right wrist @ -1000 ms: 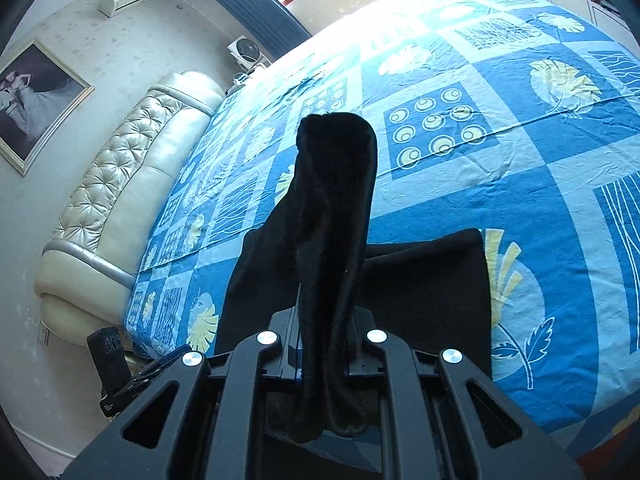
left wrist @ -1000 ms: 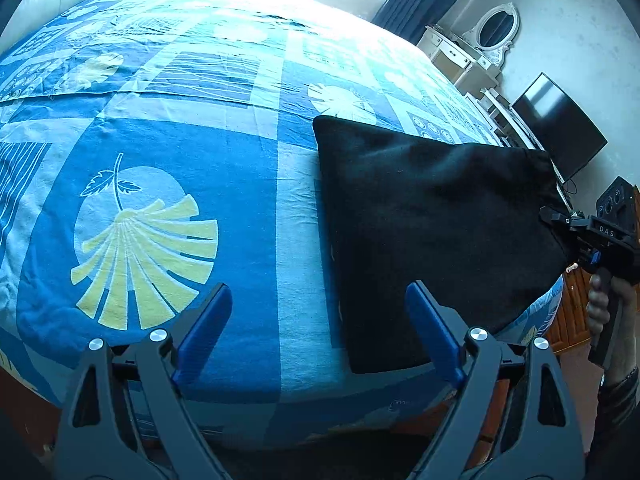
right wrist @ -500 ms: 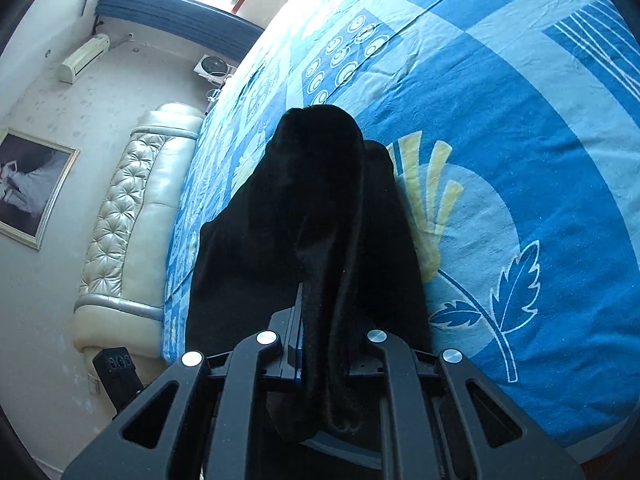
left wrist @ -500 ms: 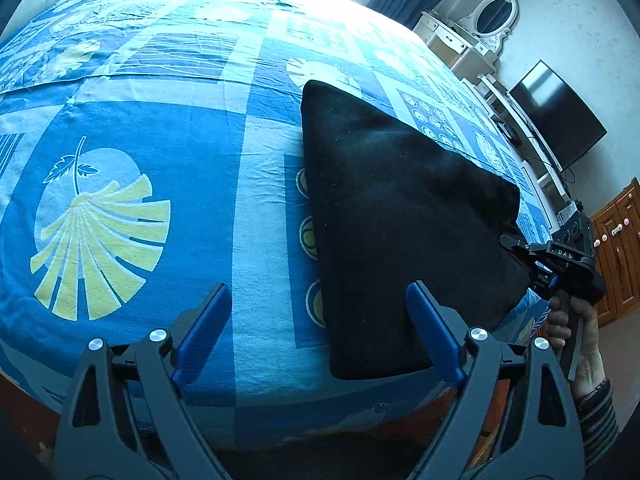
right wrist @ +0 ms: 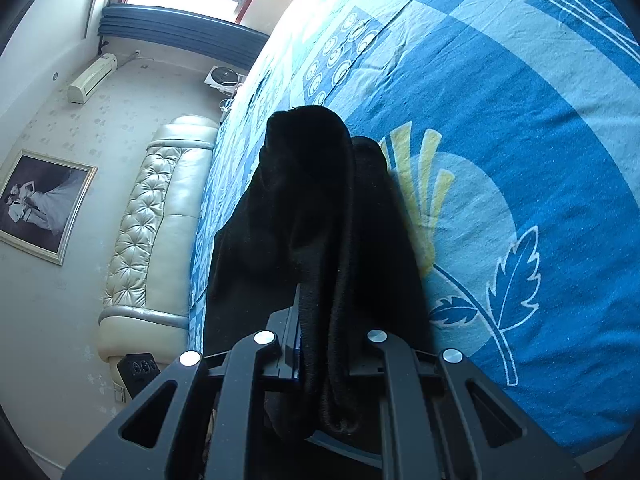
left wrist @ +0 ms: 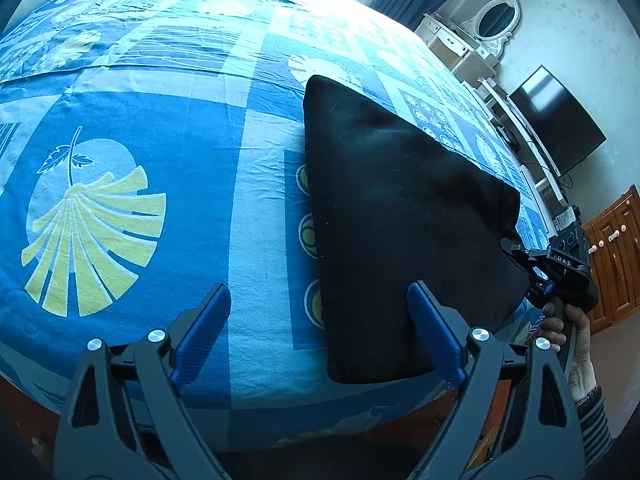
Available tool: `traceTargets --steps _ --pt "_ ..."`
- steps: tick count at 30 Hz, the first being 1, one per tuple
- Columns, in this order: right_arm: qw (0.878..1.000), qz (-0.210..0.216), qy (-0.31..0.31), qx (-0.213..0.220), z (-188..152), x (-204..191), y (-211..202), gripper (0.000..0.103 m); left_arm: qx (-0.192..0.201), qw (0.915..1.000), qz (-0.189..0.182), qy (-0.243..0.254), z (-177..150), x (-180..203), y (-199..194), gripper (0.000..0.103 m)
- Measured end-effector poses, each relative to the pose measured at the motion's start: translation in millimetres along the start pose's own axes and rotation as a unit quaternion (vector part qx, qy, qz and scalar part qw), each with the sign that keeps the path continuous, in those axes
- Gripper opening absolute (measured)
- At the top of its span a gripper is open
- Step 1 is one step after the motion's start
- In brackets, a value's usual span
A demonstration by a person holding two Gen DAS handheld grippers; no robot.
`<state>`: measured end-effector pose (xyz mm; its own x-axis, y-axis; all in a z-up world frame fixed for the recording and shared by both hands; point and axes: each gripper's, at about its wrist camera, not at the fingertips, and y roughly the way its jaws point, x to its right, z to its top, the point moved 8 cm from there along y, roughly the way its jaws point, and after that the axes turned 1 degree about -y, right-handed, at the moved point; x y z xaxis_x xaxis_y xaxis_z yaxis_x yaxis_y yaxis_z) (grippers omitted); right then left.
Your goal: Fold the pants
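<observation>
The black pants [left wrist: 400,208] lie folded on the blue patterned bedspread [left wrist: 168,128], near the bed's front edge. My left gripper [left wrist: 320,332] is open and empty; its right finger [left wrist: 432,336] is over the pants' near corner. My right gripper [left wrist: 516,256] is shut on the pants' right corner and holds it lifted. In the right wrist view the black pants [right wrist: 320,216] bunch between the shut fingers of the right gripper [right wrist: 320,356]; the fingertips are hidden by cloth.
The bed fills most of both views. A dressing table with an oval mirror [left wrist: 496,20], a TV [left wrist: 560,120] and a wooden cabinet [left wrist: 616,264] stand right of the bed. A padded cream headboard [right wrist: 160,220] and a framed picture [right wrist: 40,204] are on the far side.
My right gripper has carried the held corner of the pants inward over the bed, so the fabric lifts and narrows. My left gripper has shifted right, closer to the pants' near corner, still open.
</observation>
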<state>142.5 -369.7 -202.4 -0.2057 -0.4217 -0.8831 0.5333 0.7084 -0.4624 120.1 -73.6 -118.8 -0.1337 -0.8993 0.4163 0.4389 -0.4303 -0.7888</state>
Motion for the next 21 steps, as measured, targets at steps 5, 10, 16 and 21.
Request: traceTargets --steps 5,10,16,21 --pt "1.0 0.006 0.005 0.0 -1.3 3.4 -4.3 0.013 0.0 1.0 -0.001 0.002 0.3 -1.2 -0.3 0.09" --pt "1.0 0.007 0.008 0.003 -1.5 6.8 -10.0 0.014 -0.002 1.0 -0.004 0.001 0.2 -2.4 -0.8 0.09" --pt "1.0 0.002 0.017 0.014 -1.3 20.5 -31.0 0.014 -0.003 1.0 -0.005 0.0 -2.1 -8.0 -3.0 0.09" --pt "0.999 -0.026 0.039 0.029 -5.1 30.8 -60.7 0.048 -0.021 0.9983 -0.048 -0.024 -4.8 -15.4 -5.2 0.09"
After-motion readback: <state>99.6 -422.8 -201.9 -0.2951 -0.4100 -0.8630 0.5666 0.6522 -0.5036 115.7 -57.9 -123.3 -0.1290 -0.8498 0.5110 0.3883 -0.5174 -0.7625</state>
